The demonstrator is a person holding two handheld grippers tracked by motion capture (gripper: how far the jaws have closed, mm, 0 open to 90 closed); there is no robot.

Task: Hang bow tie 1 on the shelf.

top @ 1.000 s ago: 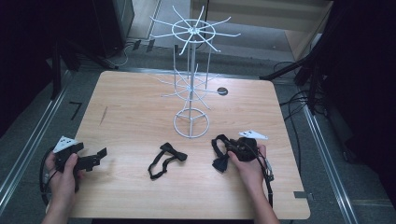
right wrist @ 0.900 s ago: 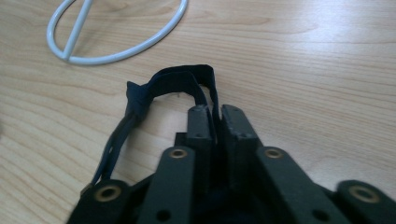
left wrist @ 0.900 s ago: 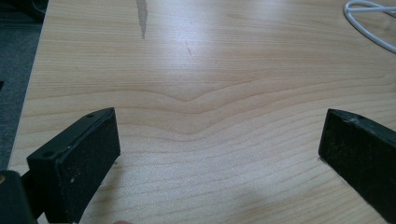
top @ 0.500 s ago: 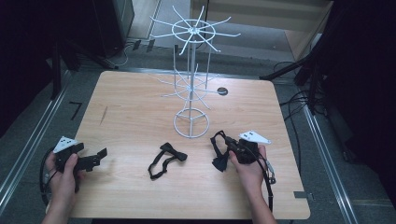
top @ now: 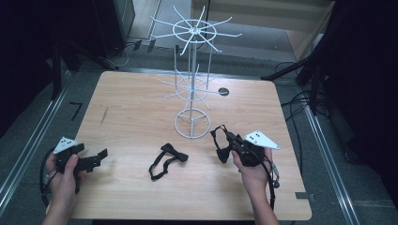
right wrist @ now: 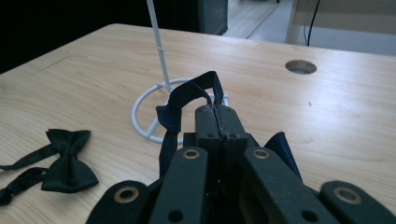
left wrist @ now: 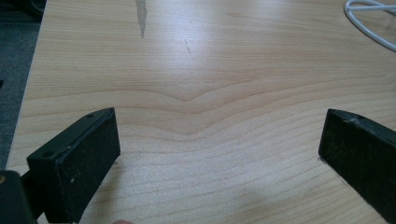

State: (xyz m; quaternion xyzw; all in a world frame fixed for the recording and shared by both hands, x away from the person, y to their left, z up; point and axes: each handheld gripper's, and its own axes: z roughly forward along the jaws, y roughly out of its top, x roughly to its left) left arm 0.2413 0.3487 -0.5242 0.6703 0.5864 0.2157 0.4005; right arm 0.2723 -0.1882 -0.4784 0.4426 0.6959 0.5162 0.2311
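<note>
A dark bow tie (top: 219, 140) hangs from my right gripper (top: 228, 136), lifted a little off the table right of the stand's base. In the right gripper view the jaws are pressed together at the tip (right wrist: 216, 110), shut on that bow tie's strap (right wrist: 175, 112), which loops up and over to the left. A second black bow tie (top: 172, 155) (right wrist: 67, 164) lies flat on the table in the middle, its strap trailing toward the front. My left gripper (top: 91, 153) (left wrist: 218, 125) rests near the table's left front corner, open wide over bare wood.
A white wire display stand (top: 192, 123) with spoked hook tiers rises at the table's centre; its ring base (right wrist: 144, 108) lies just beyond my right gripper. A round cable hole (top: 223, 91) sits behind it. The wooden table (top: 136, 108) ends close to both hands.
My right gripper has risen and shifted slightly toward the stand, carrying the bow tie off the table. The left gripper and the other bow tie have stayed put.
</note>
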